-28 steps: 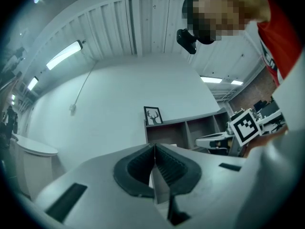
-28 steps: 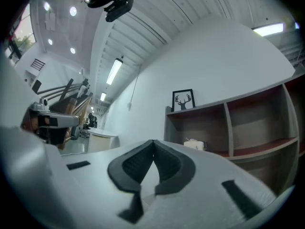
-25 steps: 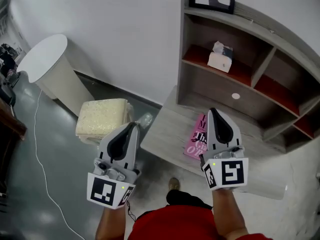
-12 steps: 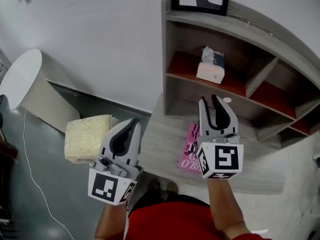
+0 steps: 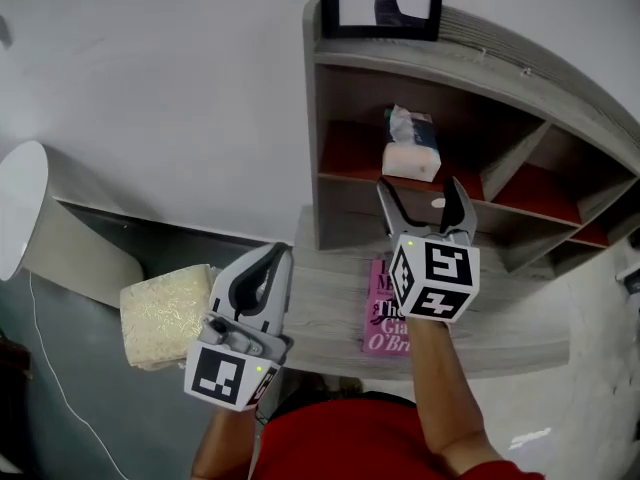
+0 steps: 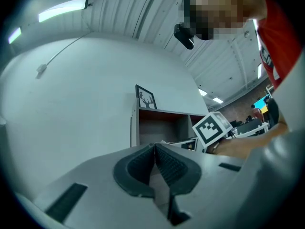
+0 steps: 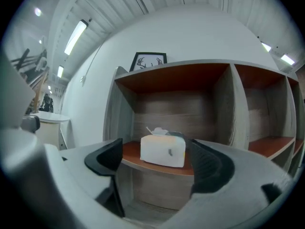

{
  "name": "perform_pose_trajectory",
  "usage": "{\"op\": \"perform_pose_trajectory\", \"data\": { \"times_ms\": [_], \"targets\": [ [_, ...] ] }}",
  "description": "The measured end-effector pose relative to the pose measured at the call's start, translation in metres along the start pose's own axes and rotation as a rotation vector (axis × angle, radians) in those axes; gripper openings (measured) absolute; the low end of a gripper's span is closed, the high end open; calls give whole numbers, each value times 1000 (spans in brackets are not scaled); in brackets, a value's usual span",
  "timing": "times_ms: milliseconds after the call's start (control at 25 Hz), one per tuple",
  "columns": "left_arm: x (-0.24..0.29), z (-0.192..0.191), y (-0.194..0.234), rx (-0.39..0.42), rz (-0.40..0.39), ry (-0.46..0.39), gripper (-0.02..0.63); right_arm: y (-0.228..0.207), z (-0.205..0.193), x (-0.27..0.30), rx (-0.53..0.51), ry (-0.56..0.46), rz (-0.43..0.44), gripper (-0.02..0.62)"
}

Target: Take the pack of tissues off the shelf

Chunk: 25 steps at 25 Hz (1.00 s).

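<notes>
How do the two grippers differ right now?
The left gripper has shut jaws; the right gripper has jaws apart and opening. The left gripper hangs low, away from the shelf; the right gripper points at the pack of tissues, not touching it. Both are empty.

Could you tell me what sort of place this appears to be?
Probably a mock living-room corner inside a large hall: a wooden shelf unit with a framed deer picture and a pack of tissues, under a corrugated ceiling with strip lights.
</notes>
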<state>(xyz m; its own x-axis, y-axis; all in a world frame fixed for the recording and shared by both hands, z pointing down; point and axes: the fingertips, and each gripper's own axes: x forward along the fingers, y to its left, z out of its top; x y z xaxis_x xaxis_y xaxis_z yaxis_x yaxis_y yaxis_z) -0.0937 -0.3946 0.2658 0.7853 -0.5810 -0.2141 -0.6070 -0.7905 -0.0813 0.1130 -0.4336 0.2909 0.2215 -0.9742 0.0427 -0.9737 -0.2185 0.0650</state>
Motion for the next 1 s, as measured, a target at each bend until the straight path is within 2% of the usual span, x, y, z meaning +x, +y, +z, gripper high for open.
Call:
{"op": "perform_pose_trajectory", "data": {
  "times_ms": [120,280,520,760,1000],
  "targets": [
    [4,-11,8,-18,-22,20,9,-7,-5,19,-5,37,-36,456],
    [15,-13,18,-27,-32,4,9,-13,-14,46,-13,109,-69,499],
    [24,-25,21,-52,-57,19,9,-20,-26,70,-15,205,-126,520],
    [27,-31,22,-64,-69,23,9,-24,-32,75,-60,253,-184,514],
    [26,-32,17,-64,-81,30,9,-24,-31,71,-88,245,-178,434]
  ]
}}
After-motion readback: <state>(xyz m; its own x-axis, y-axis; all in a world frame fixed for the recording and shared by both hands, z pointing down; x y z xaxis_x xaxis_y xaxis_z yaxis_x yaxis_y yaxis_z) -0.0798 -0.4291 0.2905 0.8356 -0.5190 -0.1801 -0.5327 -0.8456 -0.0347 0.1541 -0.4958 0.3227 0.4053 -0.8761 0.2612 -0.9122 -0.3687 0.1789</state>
